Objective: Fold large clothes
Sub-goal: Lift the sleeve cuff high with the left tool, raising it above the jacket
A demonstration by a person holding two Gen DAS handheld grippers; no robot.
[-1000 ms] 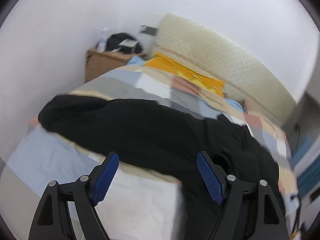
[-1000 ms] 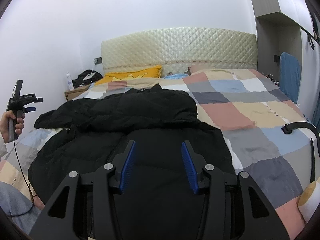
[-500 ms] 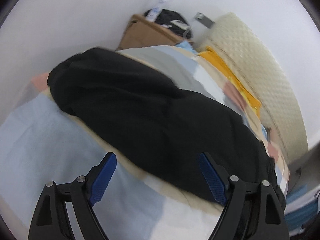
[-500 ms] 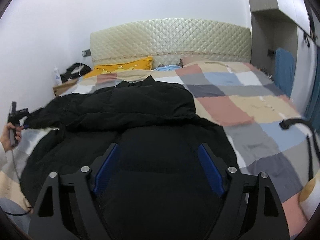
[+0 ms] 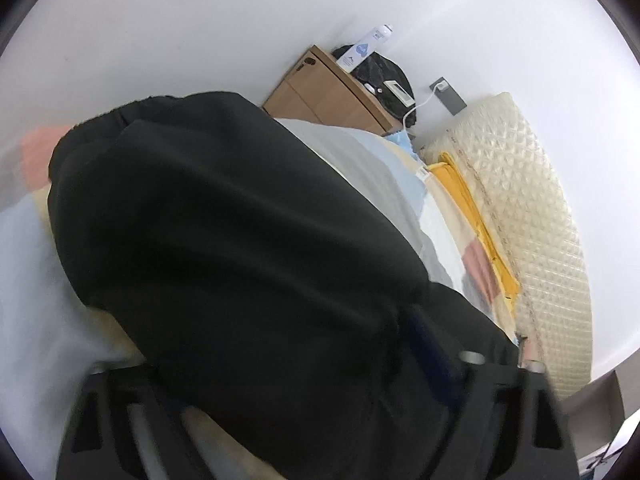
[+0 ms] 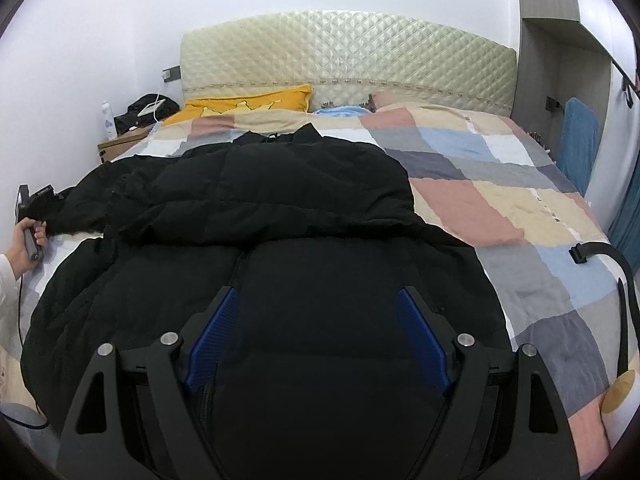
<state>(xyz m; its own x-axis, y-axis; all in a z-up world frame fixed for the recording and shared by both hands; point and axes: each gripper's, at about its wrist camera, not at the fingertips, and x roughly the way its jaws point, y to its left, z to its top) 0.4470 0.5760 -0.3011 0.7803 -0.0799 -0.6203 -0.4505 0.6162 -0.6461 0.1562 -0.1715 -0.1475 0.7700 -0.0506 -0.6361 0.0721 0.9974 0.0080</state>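
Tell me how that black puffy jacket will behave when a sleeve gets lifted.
The jacket looks quilted and puffy, so probably light for its bulk. It lies slumped in soft folds on the bed, so it should droop and drag. Its smooth shell may slip from a shallow pinch.

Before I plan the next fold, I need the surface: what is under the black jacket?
The black jacket lies on a patchwork checked quilt covering the bed; the quilt shows all around it. Whatever sits directly beneath the jacket is hidden by its bulk.
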